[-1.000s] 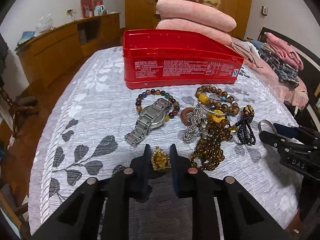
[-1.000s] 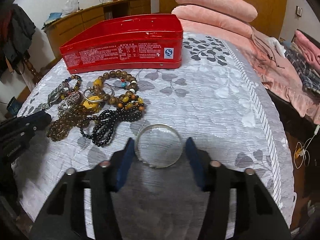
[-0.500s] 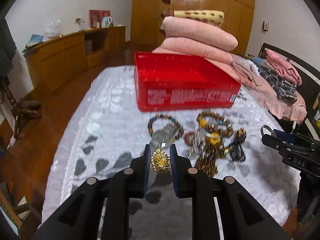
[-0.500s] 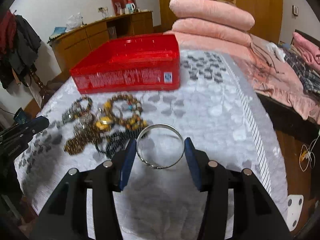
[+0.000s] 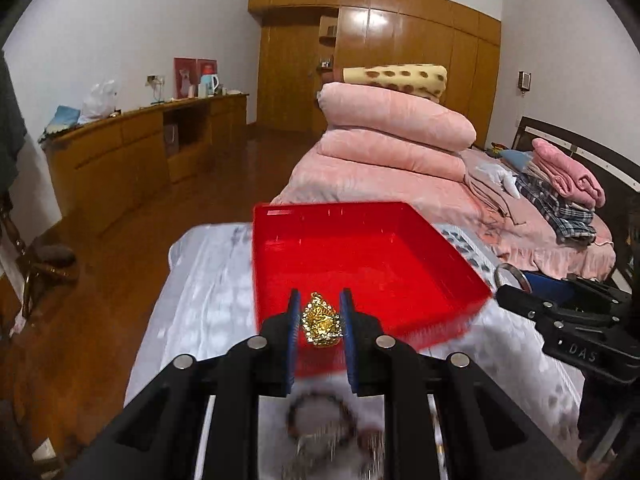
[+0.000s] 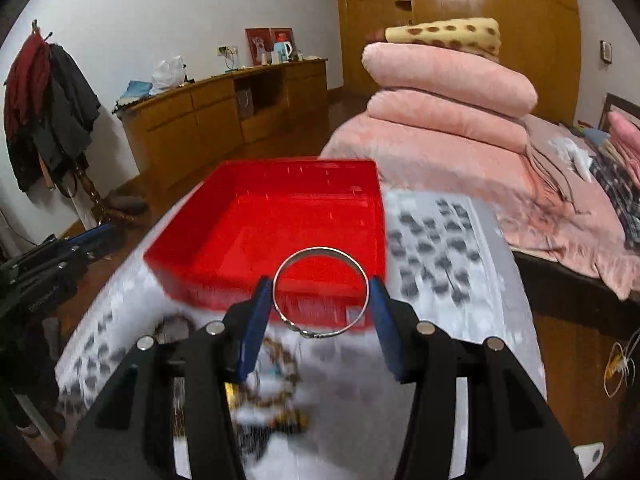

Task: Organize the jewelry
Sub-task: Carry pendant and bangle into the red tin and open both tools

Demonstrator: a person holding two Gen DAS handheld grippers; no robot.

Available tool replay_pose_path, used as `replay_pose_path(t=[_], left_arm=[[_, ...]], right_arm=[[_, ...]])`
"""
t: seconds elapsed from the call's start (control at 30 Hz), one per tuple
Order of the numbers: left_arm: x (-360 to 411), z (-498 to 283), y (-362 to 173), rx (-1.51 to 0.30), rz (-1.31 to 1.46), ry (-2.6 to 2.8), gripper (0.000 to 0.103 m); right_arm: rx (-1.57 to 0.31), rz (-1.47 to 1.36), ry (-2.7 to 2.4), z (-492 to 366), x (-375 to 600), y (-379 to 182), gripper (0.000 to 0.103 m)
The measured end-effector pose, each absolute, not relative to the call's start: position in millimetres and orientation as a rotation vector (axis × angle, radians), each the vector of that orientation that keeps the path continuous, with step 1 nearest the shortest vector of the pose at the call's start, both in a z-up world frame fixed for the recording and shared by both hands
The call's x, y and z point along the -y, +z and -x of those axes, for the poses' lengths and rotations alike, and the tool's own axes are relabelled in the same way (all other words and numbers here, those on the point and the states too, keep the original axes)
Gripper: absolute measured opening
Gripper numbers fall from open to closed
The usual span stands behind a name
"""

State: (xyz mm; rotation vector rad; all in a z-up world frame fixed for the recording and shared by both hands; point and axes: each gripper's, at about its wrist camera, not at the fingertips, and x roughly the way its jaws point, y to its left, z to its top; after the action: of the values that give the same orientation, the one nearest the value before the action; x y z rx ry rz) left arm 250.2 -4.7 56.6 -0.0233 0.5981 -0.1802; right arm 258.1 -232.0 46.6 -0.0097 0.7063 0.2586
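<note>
Left claw point(image 5: 320, 322) clamped narrow on gold pendant point(image 5: 321, 326); right claw point(image 6: 321, 300) pinching silver bangle point(image 6: 320, 292) across its width. Red box point(image 5: 360, 264) sits just ahead of and below both claws, inside looks empty. Remaining bead jewelry point(image 6: 276, 364) lies on the surface below the claws, blurred. To do well: carry each piece past the near wall, lower, then release; avoid claws colliding.

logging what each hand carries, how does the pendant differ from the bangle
The pendant is gold, small, solid and ornate; the bangle is silver, a wide, thin open hoop. The left gripper pinches the pendant with narrow jaws; the right gripper spans the bangle with wider jaws. Both are held near the red tray.
</note>
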Motion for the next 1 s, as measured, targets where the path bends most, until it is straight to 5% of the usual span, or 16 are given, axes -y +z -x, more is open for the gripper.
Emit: replay_pose_path(t=[0.43,0.53,0.73,1.0], left_arm=[[21,-324,20,-0.695,0.016,-0.181,0.021],[22,-321,21,-0.679,-0.001,-0.181,0.033],[14,-307,33,-0.638,0.019,-0.172,0.038],[0,-251,44,-0.570,0.022,-0.125,0.065]], right_arm=[[-0.766,0.037,0.258,-323,212,22,0.049],[-0.746,0.051,0.249,-321,211,23,0.061],[-0.698,0.034,0.246,-308,217,34,0.061],[-0.633,-0.036,0.225,-252,235,41,0.065]])
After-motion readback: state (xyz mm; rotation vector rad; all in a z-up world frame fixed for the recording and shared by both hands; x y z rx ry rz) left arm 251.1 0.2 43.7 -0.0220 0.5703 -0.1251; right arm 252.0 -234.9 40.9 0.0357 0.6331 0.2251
